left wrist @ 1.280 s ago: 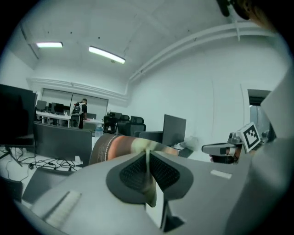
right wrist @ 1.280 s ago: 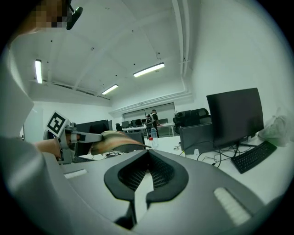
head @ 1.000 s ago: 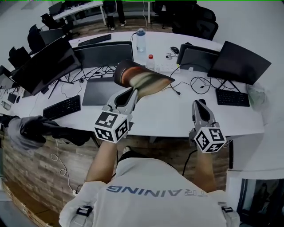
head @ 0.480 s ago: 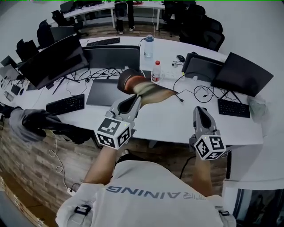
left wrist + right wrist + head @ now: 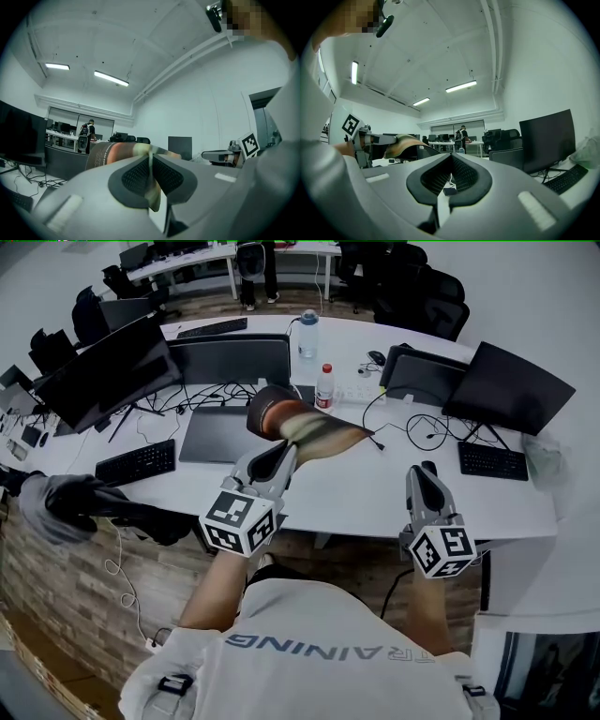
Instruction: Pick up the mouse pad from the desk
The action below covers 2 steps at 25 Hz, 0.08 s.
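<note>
The mouse pad (image 5: 305, 425) is a floppy printed sheet, its far end curled into a roll, held up off the white desk (image 5: 361, 488). My left gripper (image 5: 286, 448) is shut on its near edge. In the left gripper view the pad (image 5: 117, 152) passes between the closed pads and curves away to the left. My right gripper (image 5: 419, 472) hovers over the desk's front right with its jaws together and nothing in them. From the right gripper view (image 5: 451, 165) the lifted pad (image 5: 401, 143) shows at the left.
Monitors (image 5: 108, 371), a laptop (image 5: 220, 432), keyboards (image 5: 136, 462), two bottles (image 5: 326, 385), cables and a mouse (image 5: 375, 357) lie on the desk. A dark chair back (image 5: 84, 507) stands at my left. A person (image 5: 251, 263) stands at the far desks.
The view has shifted slightly. Both grippers and the held mouse pad stay about where they were.
</note>
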### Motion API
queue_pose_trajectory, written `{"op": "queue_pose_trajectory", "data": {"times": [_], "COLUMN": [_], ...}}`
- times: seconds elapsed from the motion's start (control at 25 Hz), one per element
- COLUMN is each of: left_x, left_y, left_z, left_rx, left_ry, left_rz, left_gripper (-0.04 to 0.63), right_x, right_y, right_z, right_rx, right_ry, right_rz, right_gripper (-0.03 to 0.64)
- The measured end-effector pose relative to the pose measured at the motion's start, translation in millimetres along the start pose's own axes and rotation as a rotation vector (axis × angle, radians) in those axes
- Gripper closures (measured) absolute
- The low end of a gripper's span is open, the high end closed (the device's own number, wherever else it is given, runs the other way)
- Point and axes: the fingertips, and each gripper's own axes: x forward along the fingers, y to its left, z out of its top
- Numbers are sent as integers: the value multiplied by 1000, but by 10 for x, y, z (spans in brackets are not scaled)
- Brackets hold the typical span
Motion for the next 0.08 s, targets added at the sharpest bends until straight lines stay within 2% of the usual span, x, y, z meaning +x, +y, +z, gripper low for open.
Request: {"op": "queue_pose_trajectory", "data": {"times": [0.08], "left_x": [26], "left_y": [-15], "left_z": [3], "left_rx": [2], "left_ry": [-1], "left_rz": [-3], "left_gripper": [566], "right_x": [-4], "right_y": [-24], "right_z": [1], "right_rx": [1], "right_ry": [-2], "right_rz": [-1], "right_gripper": [607]}}
